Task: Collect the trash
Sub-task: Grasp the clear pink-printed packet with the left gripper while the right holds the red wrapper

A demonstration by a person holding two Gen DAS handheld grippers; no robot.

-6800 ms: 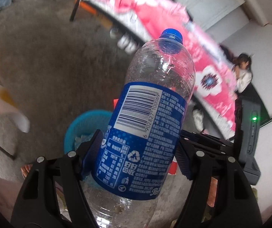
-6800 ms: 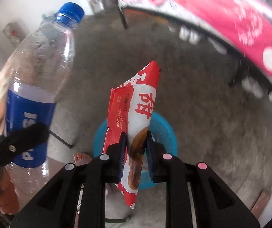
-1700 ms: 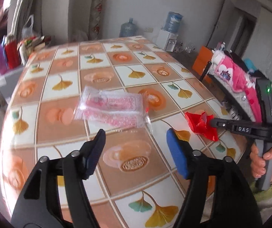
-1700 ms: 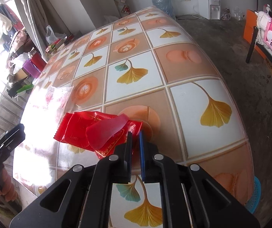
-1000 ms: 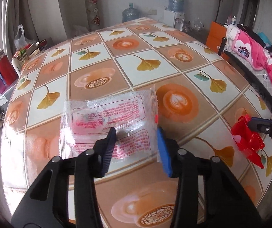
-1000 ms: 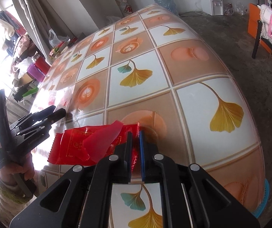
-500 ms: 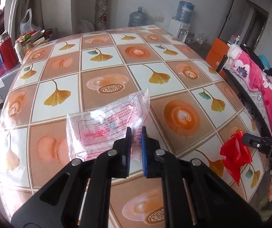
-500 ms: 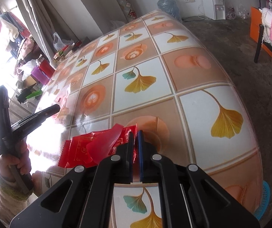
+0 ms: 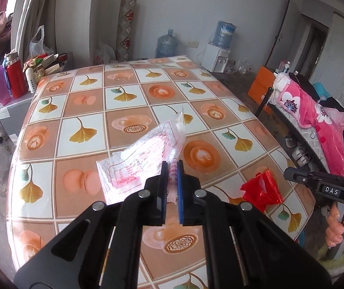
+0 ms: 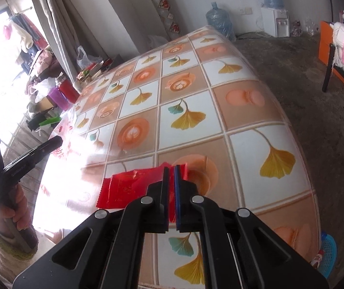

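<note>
While both wrappers hang clear above the table (image 9: 51, 149): L gripper (image 9: 171, 168) clamped on clear wrapper (image 9: 145, 161), pads pinching its near-right corner. Long axis runs diagonally, far tip up-right twd far table end, low corner near-left. Look: see-through plastic, red/pink print, crinkled, flat. R gripper (image 10: 170, 172) clamped on red wrapper (image 10: 128, 185); long axis roughly level, trailing left of pads. Look: glossy translucent red, folded, one flap loose; seen from L cam it droops at near-right table corner (image 9: 262, 190). Table: tiled cloth w/ ginkgo leaves & coffee cups, bare otherwise. Open floor right of table; blue basket (image 10: 328, 252) on floor off near-right corner. Clutter along far-left edge; pink bedding (image 9: 316, 115) at right.
</note>
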